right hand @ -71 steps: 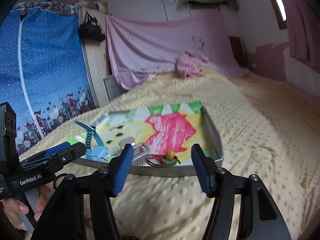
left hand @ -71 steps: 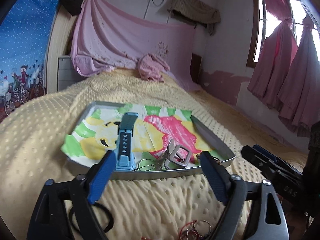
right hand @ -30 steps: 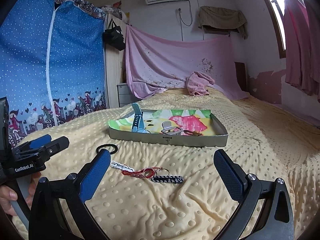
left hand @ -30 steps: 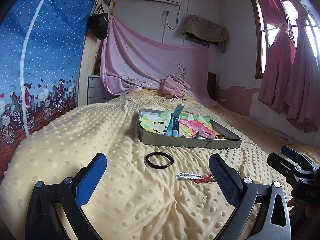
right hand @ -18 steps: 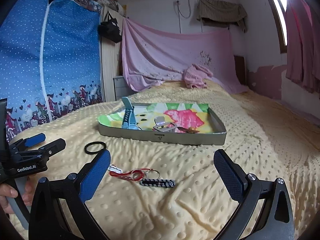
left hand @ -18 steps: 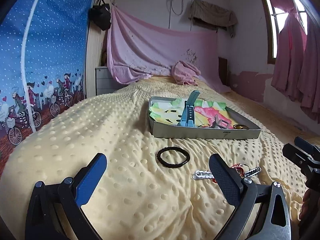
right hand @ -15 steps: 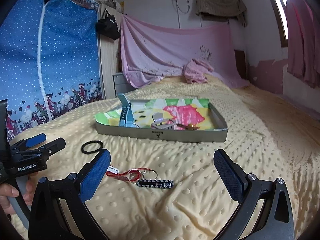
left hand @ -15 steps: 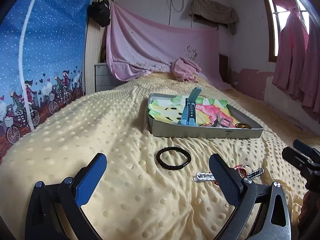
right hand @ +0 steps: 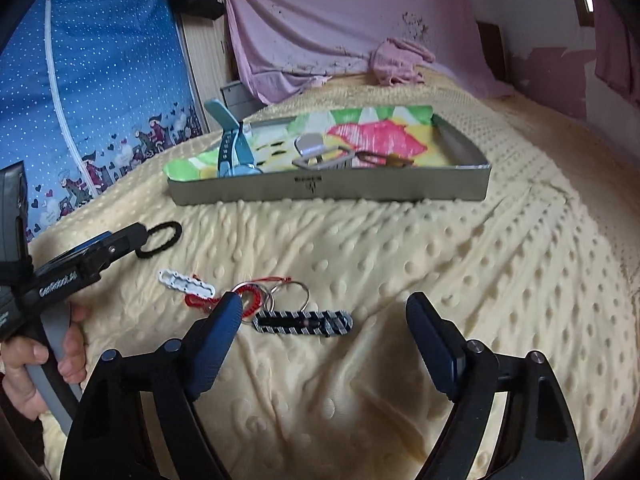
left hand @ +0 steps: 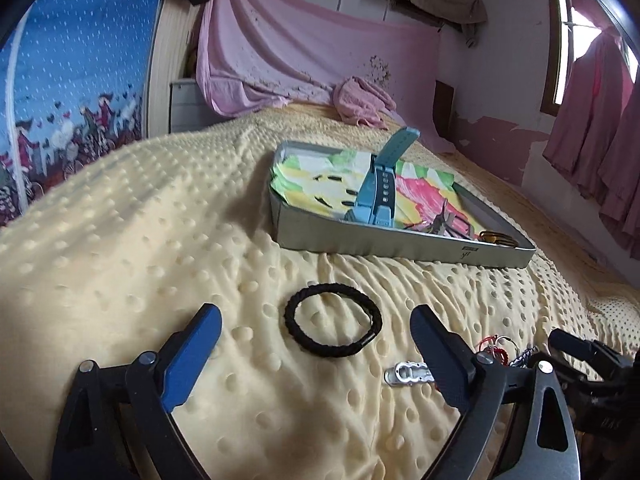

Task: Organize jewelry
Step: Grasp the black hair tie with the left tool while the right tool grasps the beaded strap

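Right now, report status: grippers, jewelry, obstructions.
Left gripper open over black bracelet. Right gripper open over striped keychain. Both lie outside tray. Nothing in the way.

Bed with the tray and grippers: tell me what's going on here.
A person is sorting jewelry into a metal tray on the bed. A blue watch strap and metal pieces are already in it. Both grippers are open and empty: the left gripper is lined up over a black braided bracelet, the right gripper over a striped keychain with red cord.
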